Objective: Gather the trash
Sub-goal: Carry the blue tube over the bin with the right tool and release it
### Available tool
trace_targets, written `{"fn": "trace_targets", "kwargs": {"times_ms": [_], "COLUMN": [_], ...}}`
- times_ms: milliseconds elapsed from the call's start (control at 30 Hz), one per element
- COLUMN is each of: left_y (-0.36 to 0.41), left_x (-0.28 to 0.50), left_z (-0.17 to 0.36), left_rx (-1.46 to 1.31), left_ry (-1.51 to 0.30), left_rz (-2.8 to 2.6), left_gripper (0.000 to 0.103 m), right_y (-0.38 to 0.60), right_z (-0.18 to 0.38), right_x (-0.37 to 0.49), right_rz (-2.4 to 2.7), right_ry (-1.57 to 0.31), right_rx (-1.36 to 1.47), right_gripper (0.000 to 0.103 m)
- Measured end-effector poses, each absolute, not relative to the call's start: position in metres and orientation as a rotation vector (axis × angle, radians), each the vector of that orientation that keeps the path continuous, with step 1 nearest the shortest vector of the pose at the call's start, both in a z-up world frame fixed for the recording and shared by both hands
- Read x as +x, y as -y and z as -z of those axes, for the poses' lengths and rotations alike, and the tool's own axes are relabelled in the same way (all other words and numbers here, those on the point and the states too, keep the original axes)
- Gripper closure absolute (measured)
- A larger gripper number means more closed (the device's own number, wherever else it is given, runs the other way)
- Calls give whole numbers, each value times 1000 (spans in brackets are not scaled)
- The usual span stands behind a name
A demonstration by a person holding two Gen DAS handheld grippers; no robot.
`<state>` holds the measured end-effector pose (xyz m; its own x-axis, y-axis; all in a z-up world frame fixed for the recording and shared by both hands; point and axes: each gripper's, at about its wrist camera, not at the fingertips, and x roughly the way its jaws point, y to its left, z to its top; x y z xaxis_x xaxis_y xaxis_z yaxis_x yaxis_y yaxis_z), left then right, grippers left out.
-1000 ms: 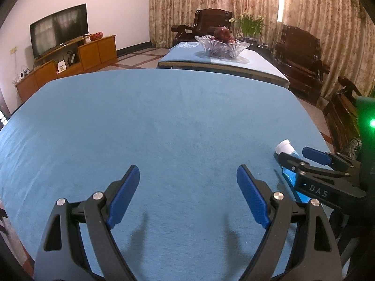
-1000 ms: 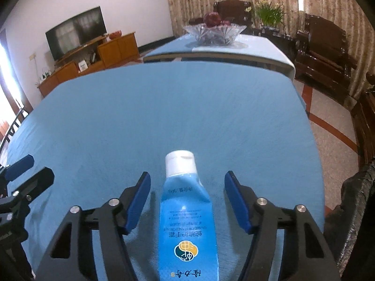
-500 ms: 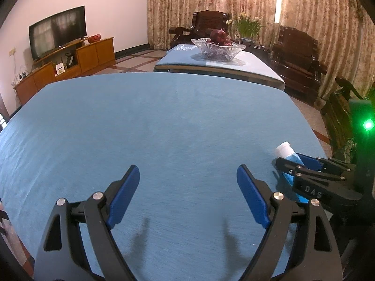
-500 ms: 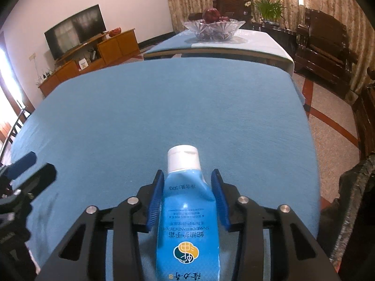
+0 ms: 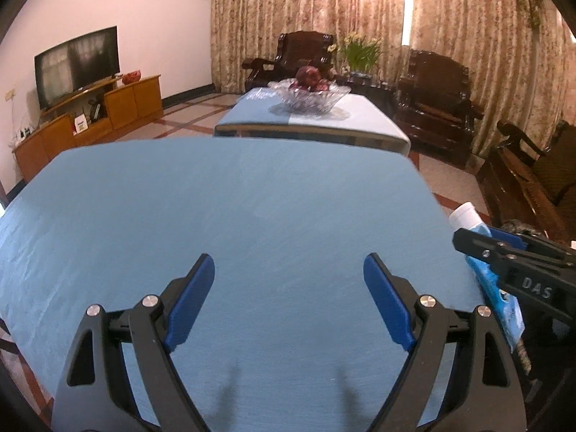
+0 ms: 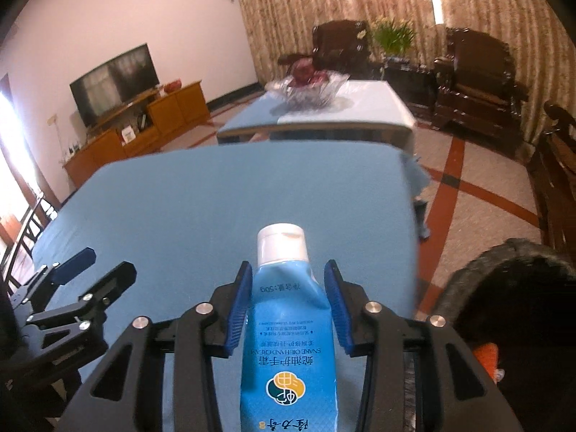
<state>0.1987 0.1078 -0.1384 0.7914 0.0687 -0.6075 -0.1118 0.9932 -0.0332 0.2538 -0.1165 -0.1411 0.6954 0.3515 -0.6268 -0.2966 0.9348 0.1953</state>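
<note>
My right gripper (image 6: pixel 287 302) is shut on a blue hand cream tube (image 6: pixel 288 342) with a white cap, and holds it lifted above the right edge of the blue-clothed table (image 6: pixel 216 194). The tube also shows at the right edge of the left wrist view (image 5: pixel 493 280), held in the right gripper (image 5: pixel 504 248). My left gripper (image 5: pixel 288 298) is open and empty above the table (image 5: pixel 252 208). A dark bin (image 6: pixel 518 295) with an orange scrap inside stands on the floor at the right, below the tube's level.
A second table with a glass fruit bowl (image 5: pixel 309 95) stands beyond. Dark wooden armchairs (image 5: pixel 435 100) line the back and right. A TV and wooden cabinet (image 5: pixel 90 115) stand at the left wall. Tiled floor lies right of the table (image 6: pixel 478 201).
My right gripper closed on the tube, then lifted it off the table and moved it right towards the bin. The left gripper stayed open and rose slightly.
</note>
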Motion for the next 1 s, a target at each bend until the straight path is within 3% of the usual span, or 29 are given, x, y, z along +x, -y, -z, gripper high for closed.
{"fn": "trace_targets", "kwargs": {"times_ms": [533,1000], "left_y": [2,95], "left_x": [188,188], "left_z": [94,94], "left_rx": [-31,29], "left_ry": [-580,-577], "left_rz": [87,239], "left_gripper": [21,21], "right_y": [228,311], "right_z": [95,117], "right_x": [206,198], "right_rz": [-170,-24], "right_ry": [-634,-634], "right_rx": [99,145], "right_gripper": [62,63]}}
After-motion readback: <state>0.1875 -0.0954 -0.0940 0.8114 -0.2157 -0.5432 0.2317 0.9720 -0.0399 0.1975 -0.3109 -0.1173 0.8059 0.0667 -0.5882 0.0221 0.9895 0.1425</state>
